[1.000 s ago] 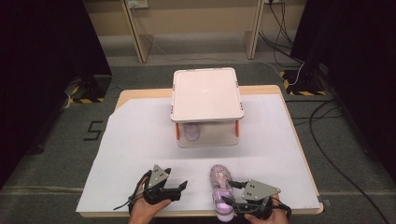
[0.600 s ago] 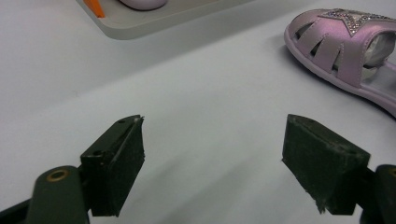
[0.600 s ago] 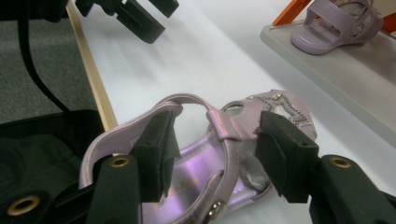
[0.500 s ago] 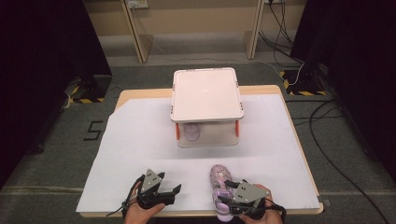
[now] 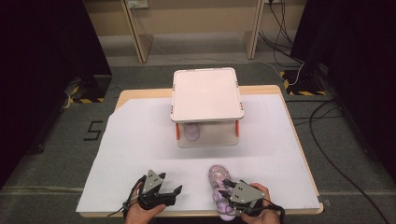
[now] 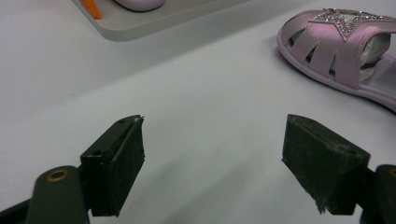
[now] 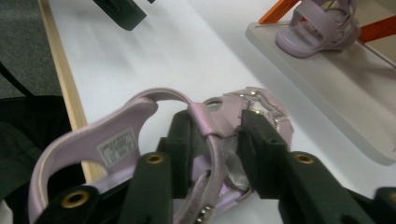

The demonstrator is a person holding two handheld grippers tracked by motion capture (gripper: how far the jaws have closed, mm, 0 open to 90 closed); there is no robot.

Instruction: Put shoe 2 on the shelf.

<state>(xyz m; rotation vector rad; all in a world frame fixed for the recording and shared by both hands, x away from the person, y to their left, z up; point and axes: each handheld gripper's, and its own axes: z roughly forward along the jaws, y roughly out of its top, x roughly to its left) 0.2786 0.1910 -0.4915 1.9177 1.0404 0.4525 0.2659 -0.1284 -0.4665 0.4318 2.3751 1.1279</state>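
Since the earlier frame the right tongs (image 5: 225,193) have just been closing, and now their jaws press from both sides on the side strap of the sandal (image 5: 218,184). Both hands have stayed almost in the same place at the near edge of the surface (image 5: 140,135). The sandal is pink-purple with a glitter star on the front. It lies on the white sheet at the near right, with its toe toward the rack (image 5: 207,93). In the right gripper view the strap (image 7: 205,126) stands between the two black pads, and the heel part curves up at the left.

The left tongs (image 5: 175,191) are wide open and hold nothing. They hover low over the white sheet, near the sandal's left side but apart from it. A second sandal (image 5: 191,131) of the same colour rests on the lower shelf of the rack, under the pale top plate.
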